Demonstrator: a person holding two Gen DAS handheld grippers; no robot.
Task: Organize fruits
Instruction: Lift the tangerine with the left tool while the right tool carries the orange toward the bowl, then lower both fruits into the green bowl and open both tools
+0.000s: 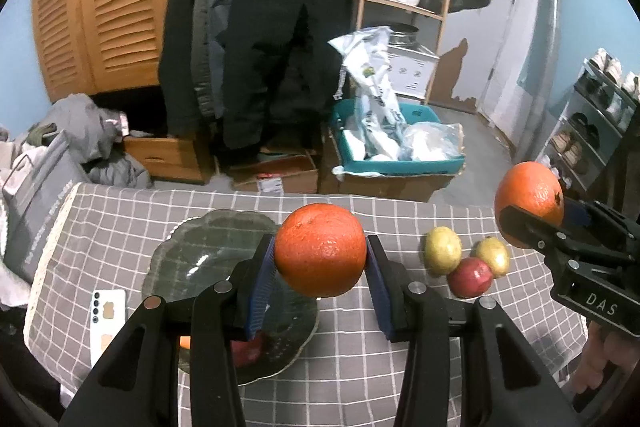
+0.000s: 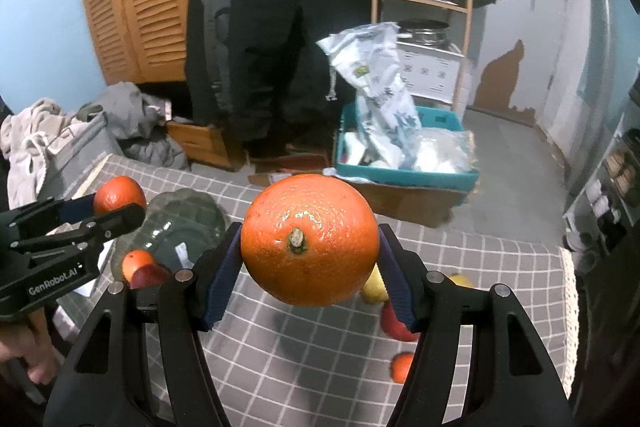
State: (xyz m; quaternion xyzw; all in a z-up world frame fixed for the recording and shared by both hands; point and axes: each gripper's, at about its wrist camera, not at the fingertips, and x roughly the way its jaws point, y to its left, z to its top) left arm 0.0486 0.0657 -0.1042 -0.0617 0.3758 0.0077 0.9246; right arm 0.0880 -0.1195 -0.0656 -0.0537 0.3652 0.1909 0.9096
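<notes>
Only a couple of bits of lettering were actually readable. The right gripper (image 1: 532, 227) had "DAS" in pale capitals on the black end face of its body, seen from the left wrist view. The left gripper (image 2: 120, 213) carried "GenRobot.AI" in white along the side of its black housing. A grey bag (image 1: 44, 215) beside the table had a line of white print down it — too blurry to make out.

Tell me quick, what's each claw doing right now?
Left gripper: closed on an orange.
Right gripper: closed on another orange.
</notes>
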